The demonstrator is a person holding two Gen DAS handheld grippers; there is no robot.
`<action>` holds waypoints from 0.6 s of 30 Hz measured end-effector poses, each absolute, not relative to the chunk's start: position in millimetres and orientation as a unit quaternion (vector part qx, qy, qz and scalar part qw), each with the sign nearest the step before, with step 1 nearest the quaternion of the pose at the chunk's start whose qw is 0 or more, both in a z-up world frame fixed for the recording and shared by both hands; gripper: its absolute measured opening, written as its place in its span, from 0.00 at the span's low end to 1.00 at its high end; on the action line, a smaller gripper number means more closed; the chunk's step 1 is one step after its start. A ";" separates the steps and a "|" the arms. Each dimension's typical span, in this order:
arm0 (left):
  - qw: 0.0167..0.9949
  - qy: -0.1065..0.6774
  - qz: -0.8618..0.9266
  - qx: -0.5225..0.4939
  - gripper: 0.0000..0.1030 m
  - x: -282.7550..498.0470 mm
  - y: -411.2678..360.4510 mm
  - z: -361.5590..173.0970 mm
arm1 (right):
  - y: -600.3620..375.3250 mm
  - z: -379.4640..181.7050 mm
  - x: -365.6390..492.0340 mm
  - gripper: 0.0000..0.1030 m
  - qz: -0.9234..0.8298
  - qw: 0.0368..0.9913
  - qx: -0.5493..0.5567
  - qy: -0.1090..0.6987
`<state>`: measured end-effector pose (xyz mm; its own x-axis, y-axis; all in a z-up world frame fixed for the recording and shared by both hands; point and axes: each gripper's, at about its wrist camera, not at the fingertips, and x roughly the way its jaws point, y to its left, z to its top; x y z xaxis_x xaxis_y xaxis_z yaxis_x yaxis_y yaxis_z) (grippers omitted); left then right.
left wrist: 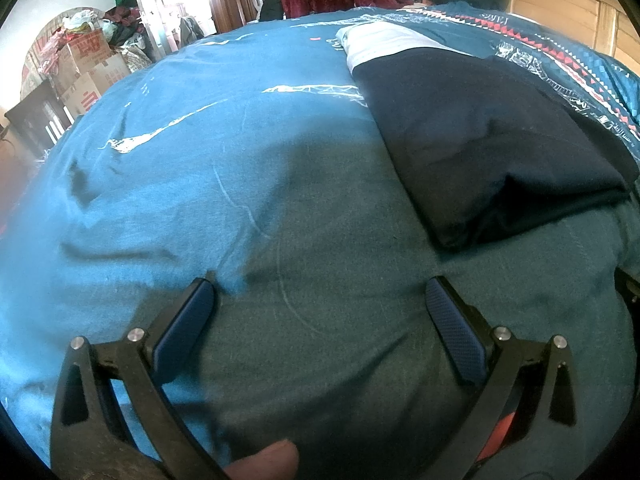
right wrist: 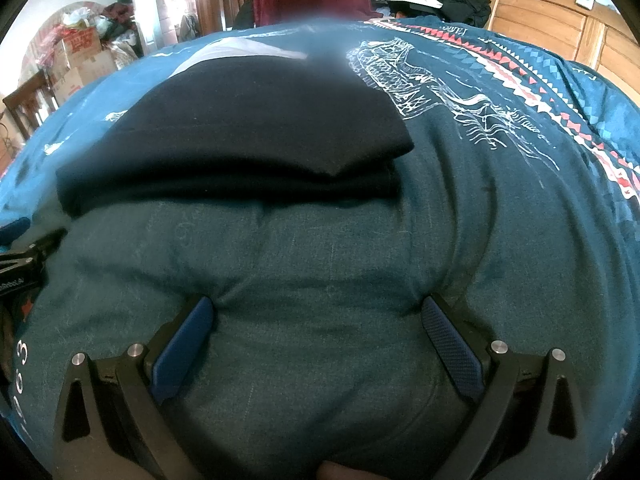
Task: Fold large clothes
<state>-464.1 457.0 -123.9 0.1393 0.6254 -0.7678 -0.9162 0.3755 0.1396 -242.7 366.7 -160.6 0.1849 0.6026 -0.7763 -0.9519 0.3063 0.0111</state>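
Left wrist view: left gripper (left wrist: 320, 300) spread wide, empty, low over soft blue bedcover (left wrist: 200, 140). Folded dark cloth (left wrist: 480, 152), flat, smooth, ahead to right. Right gripper (right wrist: 318, 320) spread too; cloth straight ahead, apart.

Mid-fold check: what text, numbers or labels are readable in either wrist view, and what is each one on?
"3": white digit printed on the teal bedspread, at the left edge of the right wrist view; the digits below it are cut off.
Small white print on the left gripper: too small to read.
Red characters on the cardboard boxes: too blurred.
Script beside the bedspread's red-and-white border: unreadable.
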 end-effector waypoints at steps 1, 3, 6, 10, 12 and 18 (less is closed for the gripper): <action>0.732 0.391 0.526 -0.188 1.00 -464.8 457.6 -123.9 | 365.9 -160.7 -243.3 1.00 0.534 0.729 -0.248 0.350; 0.731 0.392 0.524 -0.193 1.00 -464.5 459.5 -122.8 | 365.5 -160.8 -243.4 1.00 0.534 0.728 -0.248 0.351; 0.730 0.394 0.521 -0.202 1.00 -464.8 461.7 -121.0 | 367.6 -159.2 -243.5 1.00 0.531 0.725 -0.255 0.356; 0.728 0.397 0.519 -0.207 1.00 -463.4 463.2 -119.5 | 370.5 -156.6 -244.8 1.00 0.529 0.716 -0.269 0.368; 0.725 0.400 0.519 -0.210 1.00 -463.4 463.3 -117.2 | 371.5 -155.4 -244.6 1.00 0.528 0.712 -0.275 0.373; 0.712 0.409 0.536 -0.196 1.00 -459.5 453.4 -97.7 | 376.5 -142.9 -246.7 1.00 0.511 0.705 -0.308 0.383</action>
<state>-459.5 453.4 -97.7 0.0907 0.6025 -0.7930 -0.9233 0.3493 0.1598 -246.7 376.5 -142.9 0.1846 0.4836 -0.8556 -0.9566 0.2883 -0.0434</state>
